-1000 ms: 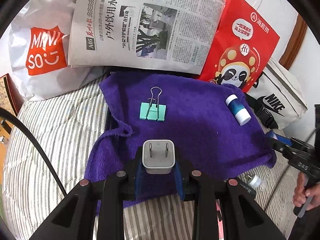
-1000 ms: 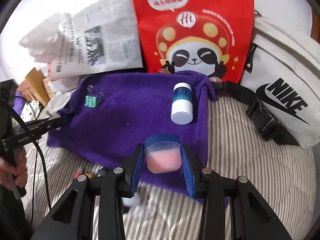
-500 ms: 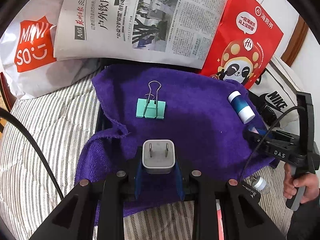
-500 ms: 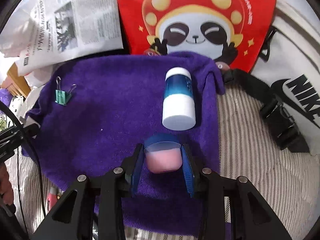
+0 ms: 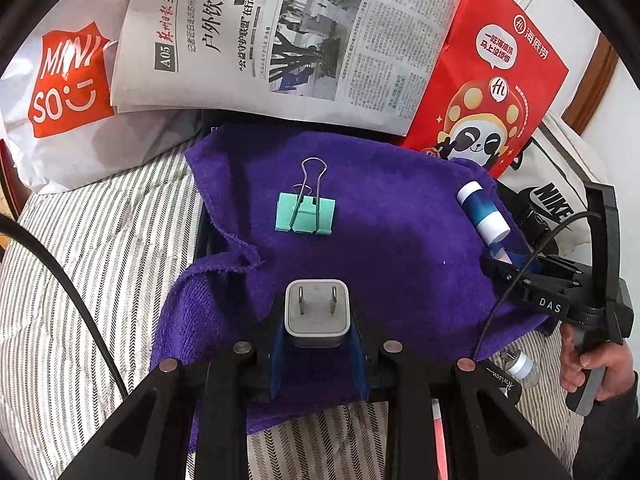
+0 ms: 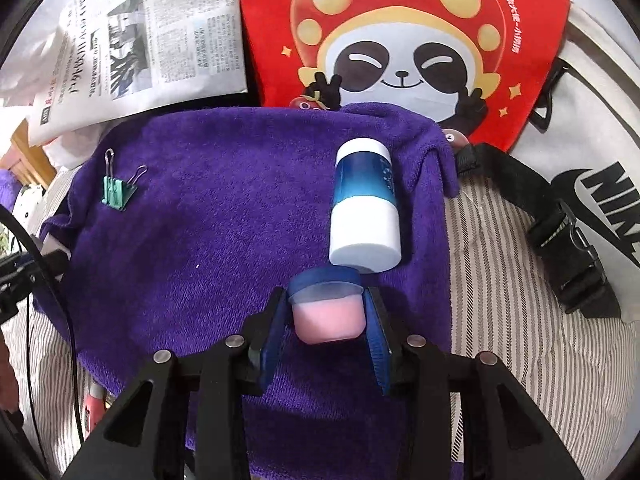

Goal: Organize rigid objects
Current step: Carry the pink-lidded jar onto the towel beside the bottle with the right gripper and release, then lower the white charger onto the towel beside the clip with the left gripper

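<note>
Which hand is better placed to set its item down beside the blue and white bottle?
Probably the right. The right gripper holds the pink jar just short of the bottle, while the left gripper holds the charger near the clip.

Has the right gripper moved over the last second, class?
Yes. The right gripper, shut on the pink jar, has advanced over the purple towel toward the blue-and-white bottle, which now lies just beyond the jar.

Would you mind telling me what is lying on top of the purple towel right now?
On the purple towel lie a green binder clip and a blue-and-white bottle. What is beneath the towel is mostly covered; only a dark edge shows at its left side.
</note>
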A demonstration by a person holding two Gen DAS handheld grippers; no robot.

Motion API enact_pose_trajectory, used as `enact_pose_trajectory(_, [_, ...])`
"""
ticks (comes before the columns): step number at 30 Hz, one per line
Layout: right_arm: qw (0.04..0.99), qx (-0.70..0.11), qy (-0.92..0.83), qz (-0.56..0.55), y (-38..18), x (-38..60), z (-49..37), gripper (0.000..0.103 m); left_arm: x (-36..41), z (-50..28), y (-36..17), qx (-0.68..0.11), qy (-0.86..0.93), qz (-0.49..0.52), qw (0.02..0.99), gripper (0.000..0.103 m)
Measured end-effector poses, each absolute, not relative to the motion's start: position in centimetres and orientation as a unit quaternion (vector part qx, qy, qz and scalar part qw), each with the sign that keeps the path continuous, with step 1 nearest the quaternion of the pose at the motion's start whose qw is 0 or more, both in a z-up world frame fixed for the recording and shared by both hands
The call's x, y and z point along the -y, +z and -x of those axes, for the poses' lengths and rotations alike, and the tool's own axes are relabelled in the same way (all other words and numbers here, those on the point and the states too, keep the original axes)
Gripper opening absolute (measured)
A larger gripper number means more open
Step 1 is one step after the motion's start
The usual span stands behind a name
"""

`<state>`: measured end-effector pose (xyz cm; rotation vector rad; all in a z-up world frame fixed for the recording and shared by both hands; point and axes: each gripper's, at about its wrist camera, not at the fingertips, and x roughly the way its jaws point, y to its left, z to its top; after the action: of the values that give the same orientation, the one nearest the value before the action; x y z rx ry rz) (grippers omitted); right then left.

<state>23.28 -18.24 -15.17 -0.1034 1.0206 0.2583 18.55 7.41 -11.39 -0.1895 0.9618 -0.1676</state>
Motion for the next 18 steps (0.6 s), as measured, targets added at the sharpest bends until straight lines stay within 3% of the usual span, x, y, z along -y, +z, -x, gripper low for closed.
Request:
enact_pose_trajectory(4, [0.862, -0.486, 0.136, 0.047, -15.2, 17.9, -22.1, 0.055, -7.5, -19.0, -11.8, -0.467, -0.075, 0.088, 0.877, 0.026])
enact_pose_trajectory(18, [0.872, -0.471, 0.128, -0.028, -12.0, 20.3, -16.5, 0.058, -7.5, -20.9, -12.6, -0.461, -0.055, 0.072, 0.883, 0.026])
